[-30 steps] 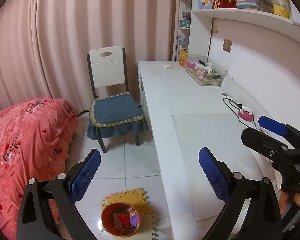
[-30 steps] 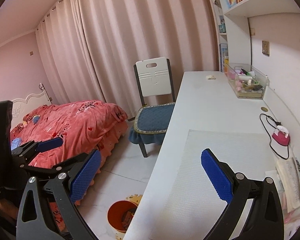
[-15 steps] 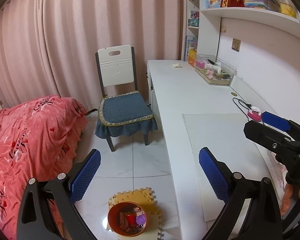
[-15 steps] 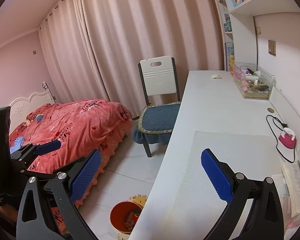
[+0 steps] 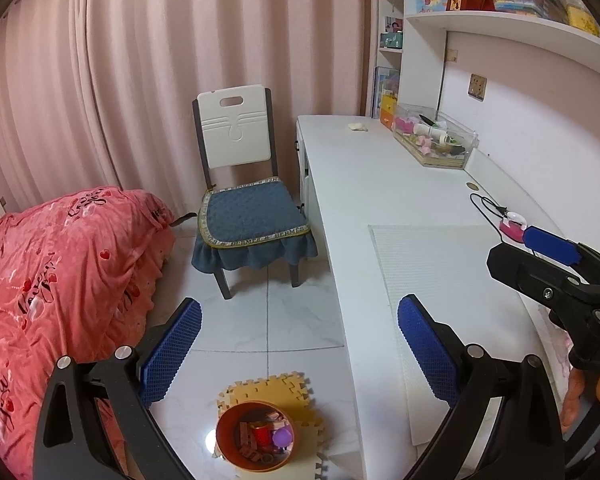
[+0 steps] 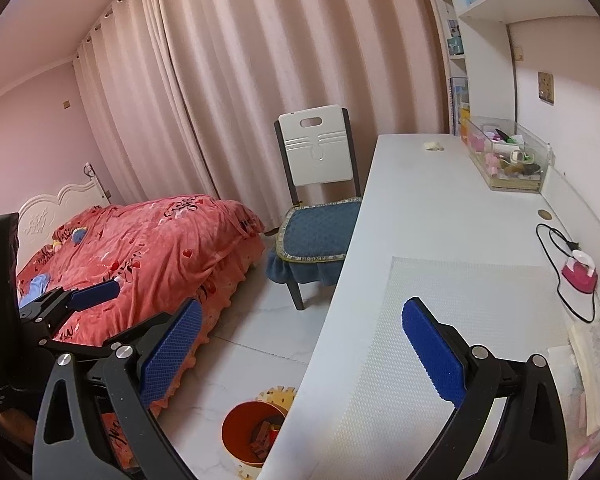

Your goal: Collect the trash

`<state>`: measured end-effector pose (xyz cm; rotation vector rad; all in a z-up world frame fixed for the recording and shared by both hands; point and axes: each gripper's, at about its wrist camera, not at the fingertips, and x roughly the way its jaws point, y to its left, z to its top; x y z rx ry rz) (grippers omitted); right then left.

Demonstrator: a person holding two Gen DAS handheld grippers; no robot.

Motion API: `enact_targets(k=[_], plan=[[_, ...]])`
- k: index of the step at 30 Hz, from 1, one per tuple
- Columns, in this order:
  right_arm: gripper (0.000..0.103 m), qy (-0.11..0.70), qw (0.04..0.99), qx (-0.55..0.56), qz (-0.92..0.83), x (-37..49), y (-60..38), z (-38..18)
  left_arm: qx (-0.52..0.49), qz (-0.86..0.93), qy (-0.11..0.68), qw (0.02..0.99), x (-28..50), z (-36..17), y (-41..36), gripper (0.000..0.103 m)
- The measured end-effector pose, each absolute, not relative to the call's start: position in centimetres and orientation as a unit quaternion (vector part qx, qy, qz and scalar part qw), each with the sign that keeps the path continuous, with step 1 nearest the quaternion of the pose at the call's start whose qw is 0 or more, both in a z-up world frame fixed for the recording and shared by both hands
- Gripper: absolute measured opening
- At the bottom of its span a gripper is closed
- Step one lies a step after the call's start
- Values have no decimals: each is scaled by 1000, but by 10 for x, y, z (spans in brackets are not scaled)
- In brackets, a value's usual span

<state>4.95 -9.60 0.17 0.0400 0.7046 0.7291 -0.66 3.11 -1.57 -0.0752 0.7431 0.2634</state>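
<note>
A small crumpled pale scrap [image 5: 357, 127] lies at the far end of the white desk [image 5: 364, 184]; it also shows in the right wrist view [image 6: 433, 146]. An orange bin [image 5: 254, 435] with trash in it stands on the floor by the desk, also in the right wrist view [image 6: 252, 433]. My left gripper [image 5: 300, 348] is open and empty above the floor near the bin. My right gripper [image 6: 302, 350] is open and empty over the desk's near edge. Each gripper shows at the edge of the other's view.
A chair with a blue cushion [image 5: 252, 210] stands by the desk. A bed with a red cover [image 5: 60, 264] is at the left. On the desk lie a clear tray of items [image 5: 434, 140], a pink device with a cable [image 5: 512, 228] and a white mat [image 5: 440, 280]. Yellow foam tiles [image 5: 272, 388] lie under the bin.
Both grippers have pulled back and lifted a little; the chair and desk's far end look farther off. Both stay open and empty.
</note>
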Motion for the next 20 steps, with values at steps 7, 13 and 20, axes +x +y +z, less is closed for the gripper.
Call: enact_targets(k=[7,13,20], plan=[[98,344,873,24,345,49,-94,-1,-36,125,367,921,-4,-19,34,97],[98,349,873,25,341,51,-91,-1,-38,123,372,919,-5,-23,36,97],[98,351,872,26,339,53,-92,-1,-32,115,377,918,-3,-25,39,97]])
